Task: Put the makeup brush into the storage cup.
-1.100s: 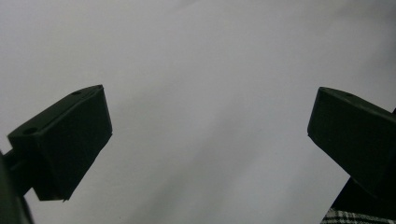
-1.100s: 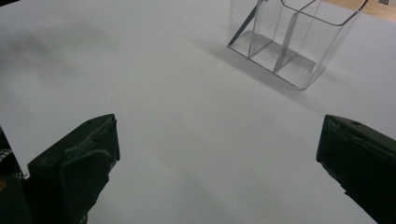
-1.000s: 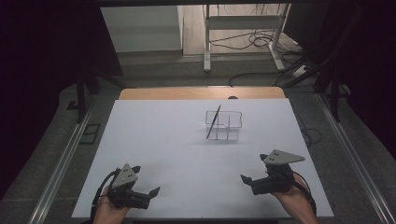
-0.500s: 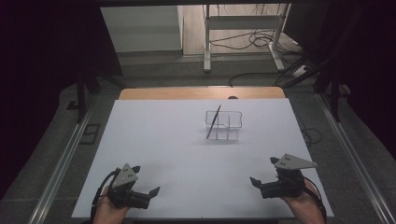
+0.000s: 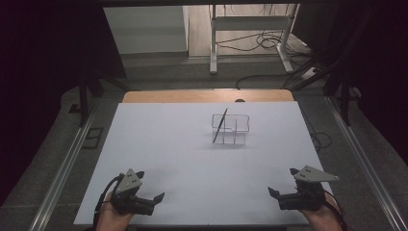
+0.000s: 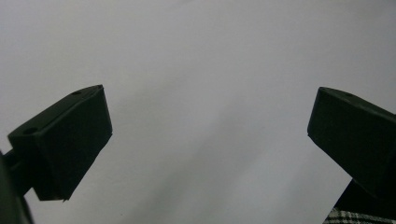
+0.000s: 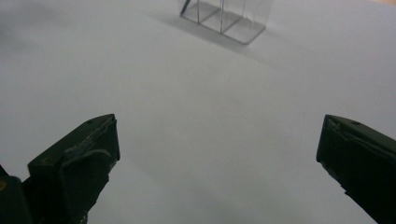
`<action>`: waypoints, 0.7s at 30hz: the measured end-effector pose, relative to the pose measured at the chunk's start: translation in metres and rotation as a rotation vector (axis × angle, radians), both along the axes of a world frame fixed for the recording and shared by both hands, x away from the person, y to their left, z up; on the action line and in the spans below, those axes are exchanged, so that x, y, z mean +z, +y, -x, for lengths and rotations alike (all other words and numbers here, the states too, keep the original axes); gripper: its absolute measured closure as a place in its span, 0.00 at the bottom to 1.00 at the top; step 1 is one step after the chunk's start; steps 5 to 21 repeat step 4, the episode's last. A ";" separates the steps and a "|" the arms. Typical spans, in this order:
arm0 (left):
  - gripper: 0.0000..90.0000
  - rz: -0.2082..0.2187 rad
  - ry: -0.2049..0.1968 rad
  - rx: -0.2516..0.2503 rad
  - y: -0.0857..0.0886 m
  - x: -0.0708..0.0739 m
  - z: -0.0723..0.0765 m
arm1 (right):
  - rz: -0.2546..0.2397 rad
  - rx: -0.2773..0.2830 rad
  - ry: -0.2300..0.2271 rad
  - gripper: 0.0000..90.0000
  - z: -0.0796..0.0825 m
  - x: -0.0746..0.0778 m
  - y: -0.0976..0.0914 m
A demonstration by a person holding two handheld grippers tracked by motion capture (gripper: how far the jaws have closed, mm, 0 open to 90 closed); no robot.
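A clear plastic organizer (image 5: 232, 129) with small compartments stands on the white table (image 5: 192, 159), right of centre and toward the back. A thin dark stick (image 5: 220, 126) leans upright in its left compartment. My left gripper (image 5: 150, 186) sits open at the front left corner, over bare table, as the left gripper view (image 6: 210, 121) also shows. Open as well, my right gripper (image 5: 283, 182) rests at the front right corner. In the right gripper view (image 7: 217, 144) its jaws frame bare table, with the organizer's base (image 7: 224, 19) far ahead.
A wooden strip (image 5: 207, 96) runs along the table's far edge. Behind it stands a metal frame (image 5: 250, 38) with cables on the floor. Metal rails (image 5: 62, 168) flank both sides of the table.
My right gripper has drifted right and back toward the front right corner. The left gripper, the organizer and the stick have stayed put.
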State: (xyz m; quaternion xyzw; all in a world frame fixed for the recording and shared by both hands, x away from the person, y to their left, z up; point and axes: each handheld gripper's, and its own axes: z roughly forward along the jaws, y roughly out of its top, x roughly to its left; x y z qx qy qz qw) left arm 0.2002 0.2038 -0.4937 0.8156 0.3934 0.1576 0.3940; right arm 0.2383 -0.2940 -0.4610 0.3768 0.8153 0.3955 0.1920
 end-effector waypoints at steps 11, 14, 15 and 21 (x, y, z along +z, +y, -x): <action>0.00 -0.003 -0.001 0.002 -0.001 0.000 -0.001 | 0.022 -0.008 0.023 0.00 0.001 -0.005 -0.004; 0.00 -0.003 -0.001 0.002 -0.001 0.000 -0.001 | 0.022 -0.008 0.023 0.00 0.001 -0.005 -0.004; 0.00 -0.003 -0.001 0.002 -0.001 0.000 -0.001 | 0.022 -0.008 0.023 0.00 0.001 -0.005 -0.004; 0.00 -0.003 -0.001 0.002 -0.001 0.000 -0.001 | 0.022 -0.008 0.023 0.00 0.001 -0.005 -0.004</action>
